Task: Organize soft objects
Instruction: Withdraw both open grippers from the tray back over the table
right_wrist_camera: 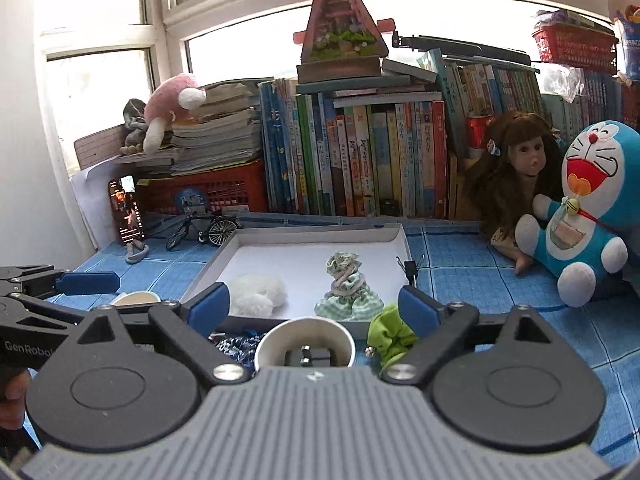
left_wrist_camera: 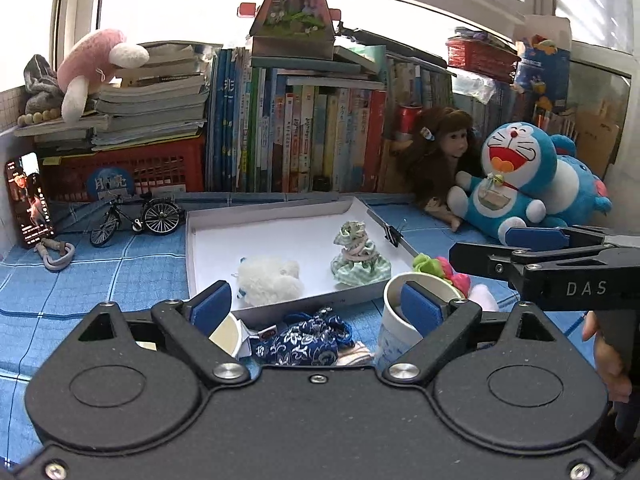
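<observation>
Far left, a lit phone [left_wrist_camera: 29, 200] leans upright against the wall, with a grey carabiner [left_wrist_camera: 56, 254] lying before it on the blue checked cloth [left_wrist_camera: 100, 280] and a miniature bicycle [left_wrist_camera: 136, 218] just beside it. Centre, a shallow white tray [left_wrist_camera: 280, 224] holds two soft objects well apart from each other: a white fluffy pompom [left_wrist_camera: 270, 280] near its front edge and a stack of green checked scrunchies [left_wrist_camera: 358, 258] to the right of it. A black binder clip [left_wrist_camera: 394, 236] grips the tray's right rim. In front of the tray lie a blue floral pouch [left_wrist_camera: 308, 340], a paper cup [right_wrist_camera: 306, 344] containing small dark metal parts, and, further right, a green fabric piece [right_wrist_camera: 390, 334] beside a pink one [left_wrist_camera: 456, 276]. The left gripper [left_wrist_camera: 316, 306] is spread wide with nothing between its blue pads [left_wrist_camera: 210, 306]; the pouch and cup lie below it. The right gripper [right_wrist_camera: 314, 306] is likewise wide apart and empty, hovering over the cup. Far right, a brown-haired doll [right_wrist_camera: 516, 184] and a Doraemon plush [right_wrist_camera: 588, 216] sit against the row of books [right_wrist_camera: 360, 160].
</observation>
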{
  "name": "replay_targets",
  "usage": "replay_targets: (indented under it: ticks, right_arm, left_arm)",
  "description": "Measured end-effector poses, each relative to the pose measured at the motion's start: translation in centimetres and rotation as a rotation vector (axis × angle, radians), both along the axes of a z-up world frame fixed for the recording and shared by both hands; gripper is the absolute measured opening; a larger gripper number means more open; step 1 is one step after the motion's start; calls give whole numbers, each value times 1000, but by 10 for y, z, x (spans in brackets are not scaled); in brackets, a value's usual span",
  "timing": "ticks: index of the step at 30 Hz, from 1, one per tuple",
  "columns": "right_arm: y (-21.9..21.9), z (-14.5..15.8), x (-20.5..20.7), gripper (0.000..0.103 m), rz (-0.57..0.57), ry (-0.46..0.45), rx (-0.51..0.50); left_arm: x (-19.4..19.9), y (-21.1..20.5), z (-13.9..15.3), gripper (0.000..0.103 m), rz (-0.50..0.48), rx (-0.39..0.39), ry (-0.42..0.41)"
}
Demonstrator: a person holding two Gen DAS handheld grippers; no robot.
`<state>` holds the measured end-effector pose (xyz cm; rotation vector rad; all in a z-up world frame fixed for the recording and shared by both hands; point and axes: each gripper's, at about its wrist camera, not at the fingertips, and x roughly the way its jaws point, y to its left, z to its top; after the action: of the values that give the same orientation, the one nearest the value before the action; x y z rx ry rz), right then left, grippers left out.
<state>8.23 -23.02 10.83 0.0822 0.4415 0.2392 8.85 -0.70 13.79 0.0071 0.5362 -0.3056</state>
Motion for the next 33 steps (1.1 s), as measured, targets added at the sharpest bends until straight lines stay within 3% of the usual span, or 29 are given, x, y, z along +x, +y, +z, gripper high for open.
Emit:
replay_targets:
  ticks: [6,16,33]
  right_arm:
    - [7,-11,-22,100,2,-40,-35]
    - [11,-28,-46,102,-9,-83,-6]
    - [21,-59,-70,102,-28,-109,-17]
  left_arm:
    - [-19,6,-12,91,6,-14,-4]
    - [-43,19,-27,92,20,-36,-22]
    - [-69,33,-58,93,78,-25,-55]
